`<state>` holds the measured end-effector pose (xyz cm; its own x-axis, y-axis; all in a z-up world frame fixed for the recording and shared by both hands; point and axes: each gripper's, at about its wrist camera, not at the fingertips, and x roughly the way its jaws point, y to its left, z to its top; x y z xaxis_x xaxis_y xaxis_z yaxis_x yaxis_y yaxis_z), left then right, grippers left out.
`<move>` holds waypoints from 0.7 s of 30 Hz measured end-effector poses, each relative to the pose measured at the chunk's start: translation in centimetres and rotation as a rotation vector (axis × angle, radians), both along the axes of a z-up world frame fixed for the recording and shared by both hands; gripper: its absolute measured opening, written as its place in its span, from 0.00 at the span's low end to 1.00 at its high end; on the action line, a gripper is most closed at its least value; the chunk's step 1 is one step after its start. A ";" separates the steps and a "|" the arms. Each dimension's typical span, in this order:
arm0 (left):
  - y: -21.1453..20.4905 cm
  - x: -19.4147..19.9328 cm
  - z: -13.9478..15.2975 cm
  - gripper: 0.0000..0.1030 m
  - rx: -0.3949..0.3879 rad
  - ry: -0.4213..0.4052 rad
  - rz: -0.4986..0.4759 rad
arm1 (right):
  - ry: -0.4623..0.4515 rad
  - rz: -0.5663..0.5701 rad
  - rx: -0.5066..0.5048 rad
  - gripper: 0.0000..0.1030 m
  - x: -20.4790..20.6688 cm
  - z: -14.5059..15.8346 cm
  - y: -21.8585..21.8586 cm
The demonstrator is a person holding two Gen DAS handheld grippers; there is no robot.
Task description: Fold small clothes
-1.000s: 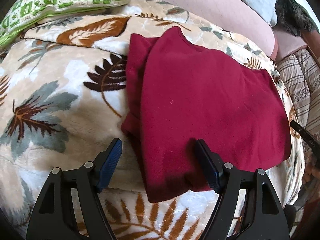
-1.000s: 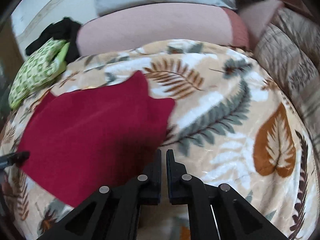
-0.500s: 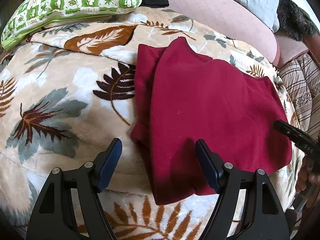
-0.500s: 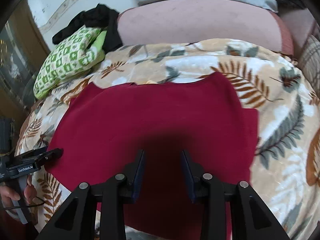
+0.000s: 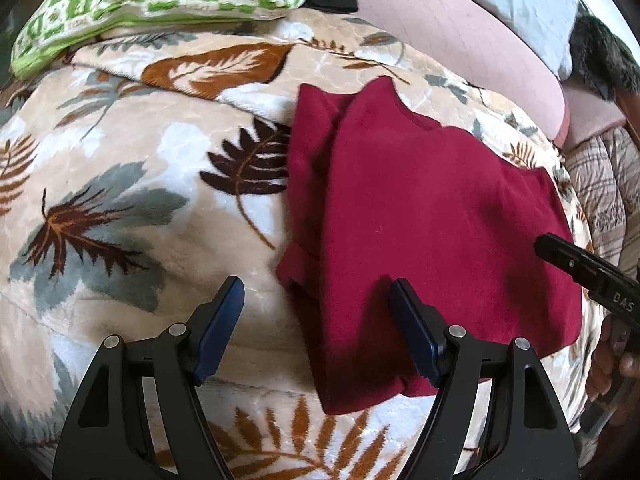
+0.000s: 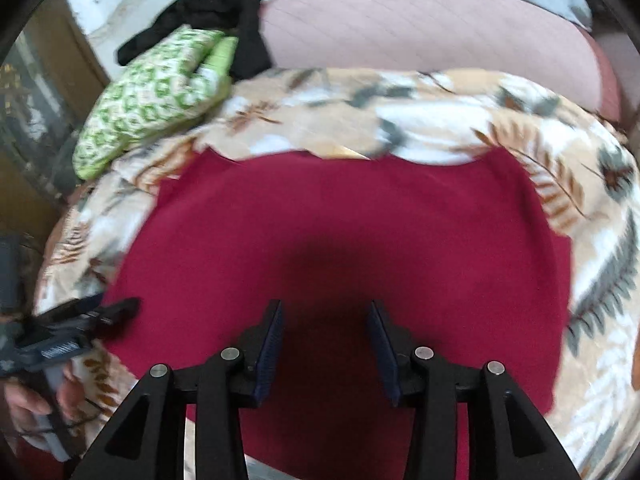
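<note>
The garment (image 5: pixel 432 220) lies flat on the blanket (image 5: pixel 120 200), its long axis crosswise to our right gripper (image 6: pixel 326 344). That gripper hovers half-open over its near edge; our left gripper (image 5: pixel 316 328), wide open and empty, straddles its corner.

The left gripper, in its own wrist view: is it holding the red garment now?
No. The left gripper is open, its fingers spread apart with no cloth of the red garment pinched between them.

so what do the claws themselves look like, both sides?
Both match: left claw and right claw have matte black angular frames with triangular cutouts, silver round pivot pins and dark blue ribbed pads. The right one's body shows white lettering from the left view. A bare hand grips it; no sleeve visible.
</note>
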<state>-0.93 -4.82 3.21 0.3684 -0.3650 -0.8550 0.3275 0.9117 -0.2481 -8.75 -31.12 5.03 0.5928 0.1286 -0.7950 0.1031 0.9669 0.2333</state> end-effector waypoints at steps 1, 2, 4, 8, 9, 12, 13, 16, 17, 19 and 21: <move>0.2 0.1 -0.1 0.73 -0.006 0.007 0.006 | -0.002 0.015 -0.002 0.41 0.5 0.1 0.7; 0.3 0.2 -0.2 0.73 -0.016 0.018 0.013 | -0.002 0.032 -0.008 0.41 1.1 0.3 1.4; 0.4 0.3 -0.3 0.73 -0.025 0.027 0.020 | -0.004 0.060 -0.023 0.41 2.2 0.2 2.8; 0.1 0.3 -0.3 0.73 -0.019 0.021 0.015 | 0.022 0.071 -0.038 0.41 3.4 -1.0 4.2; 0.0 0.2 -0.3 0.73 -0.019 0.021 0.011 | 0.028 0.068 -0.038 0.41 3.4 -1.3 4.2; 0.0 0.2 -0.3 0.73 -0.028 0.024 0.005 | 0.059 0.054 -0.047 0.41 3.3 -2.3 4.3; 0.0 0.2 -0.3 0.73 -0.038 0.025 0.007 | 0.056 0.047 -0.050 0.41 3.0 -2.3 4.3; 0.1 0.3 -0.2 0.73 -0.072 0.022 0.019 | 0.042 0.015 -0.038 0.41 1.8 -1.5 3.9; 0.1 0.3 -0.1 0.73 -0.077 0.021 0.024 | 0.042 0.003 -0.029 0.41 1.3 -1.2 3.6; 0.3 0.2 0.0 0.73 -0.094 0.015 0.047 | 0.039 -0.021 -0.027 0.41 0.1 -0.5 2.9; 0.6 0.0 0.1 0.73 -0.116 0.013 0.059 | 0.043 -0.056 -0.042 0.41 -1.2 0.0 2.0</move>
